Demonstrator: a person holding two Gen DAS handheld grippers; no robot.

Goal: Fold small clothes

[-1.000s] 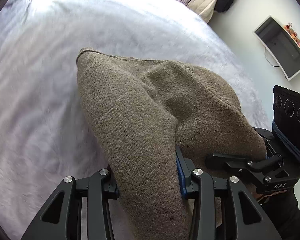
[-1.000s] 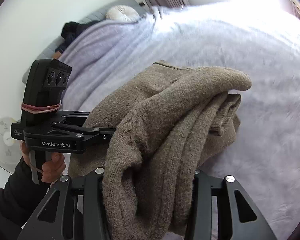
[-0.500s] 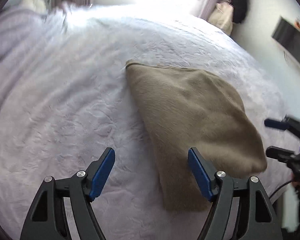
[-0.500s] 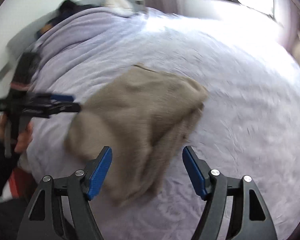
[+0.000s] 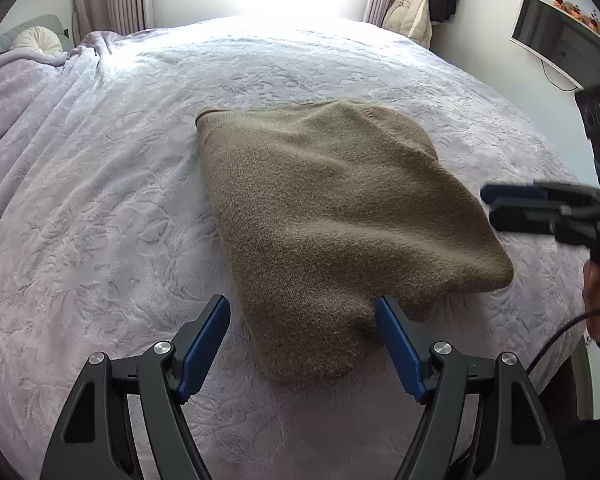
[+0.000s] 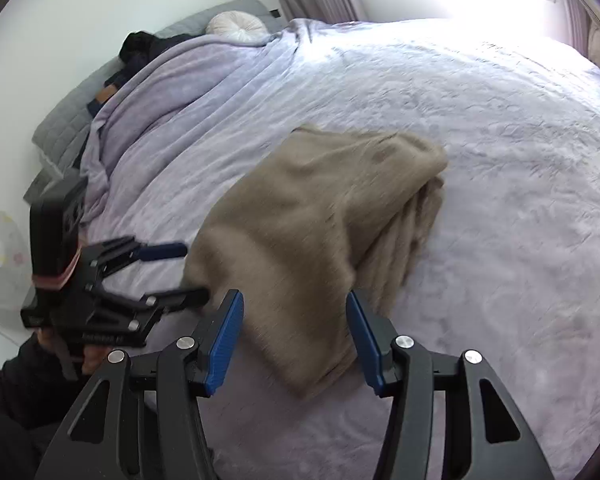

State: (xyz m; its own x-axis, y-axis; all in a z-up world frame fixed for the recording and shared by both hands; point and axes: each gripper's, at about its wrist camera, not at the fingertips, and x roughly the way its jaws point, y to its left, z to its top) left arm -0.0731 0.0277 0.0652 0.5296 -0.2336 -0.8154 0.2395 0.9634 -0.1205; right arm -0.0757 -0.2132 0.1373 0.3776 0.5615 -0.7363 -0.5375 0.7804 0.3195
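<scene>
With blue-padded fingers (image 5: 206,338) of the left gripper (image 5: 304,340) spread wide and holding nothing, hovering just above the near end of the brown knit sweater (image 5: 332,216). Right gripper (image 6: 295,334) likewise gaping and empty, poised over the same near edge. Sweater folded, lying on the lavender bedspread (image 5: 100,200). Beyond, a round cushion (image 6: 238,26).

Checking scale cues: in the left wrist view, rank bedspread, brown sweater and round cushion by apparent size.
1. bedspread
2. brown sweater
3. round cushion, though it lies farthest from the camera, so its true size is unsure.
</scene>
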